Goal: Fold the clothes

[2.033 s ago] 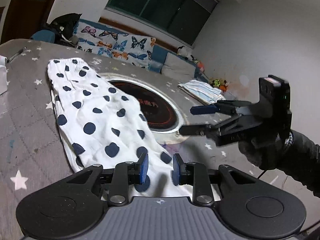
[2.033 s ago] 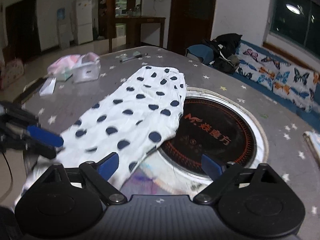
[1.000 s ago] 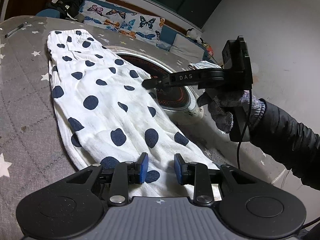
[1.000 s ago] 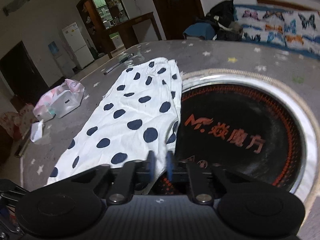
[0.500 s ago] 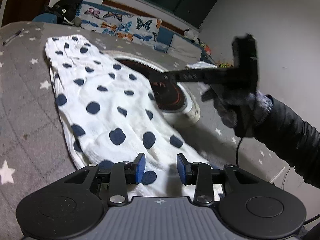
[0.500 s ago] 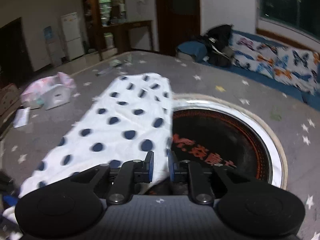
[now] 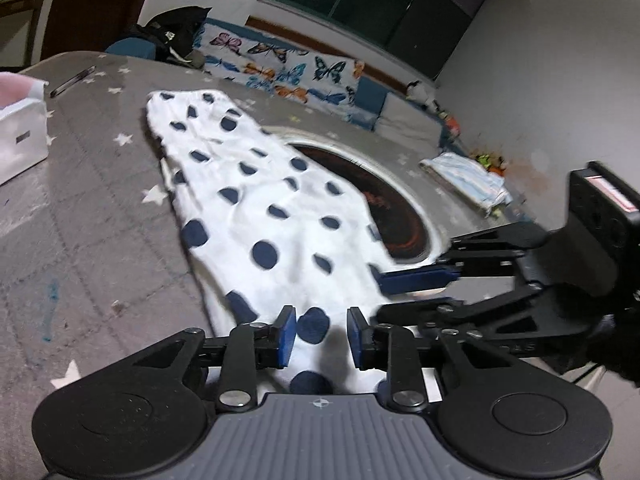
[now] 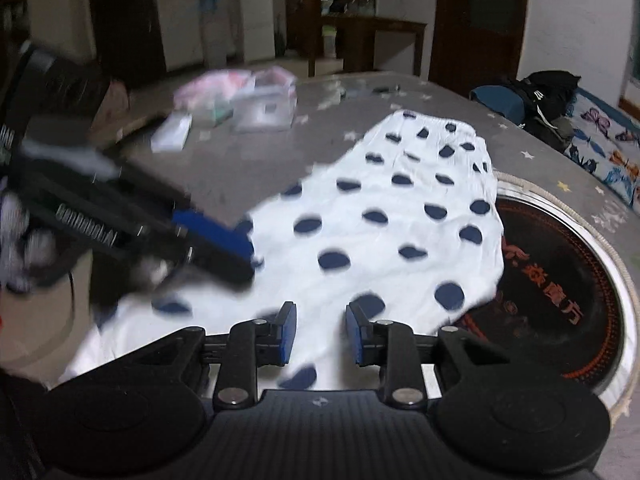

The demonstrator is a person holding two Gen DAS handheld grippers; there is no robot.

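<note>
White trousers with dark blue dots [image 7: 280,208] lie flat and lengthways on the grey star-print table [image 7: 100,220], waistband at the far end. My left gripper [image 7: 320,338] hovers over their near end, its jaws a narrow gap apart with flat cloth showing between them. In the right wrist view the trousers [image 8: 380,240] fill the middle, and my right gripper [image 8: 320,338] sits over the same near end, also slightly open. The right gripper [image 7: 408,294] comes in from the right, close beside the left one. The left gripper [image 8: 228,256] is blurred.
A round black hob [image 7: 400,216] is set into the table, and the trousers' right edge overlaps it [image 8: 560,280]. A folded striped cloth [image 7: 464,178] lies far right. A white box [image 7: 20,144], a pen [image 7: 72,80] and bags [image 8: 240,100] sit at the left.
The right gripper was shut on the trousers' hob-side edge. Its jaws have since parted and it has drawn back to the near end, beside the left gripper. The left jaws narrowed slightly.
</note>
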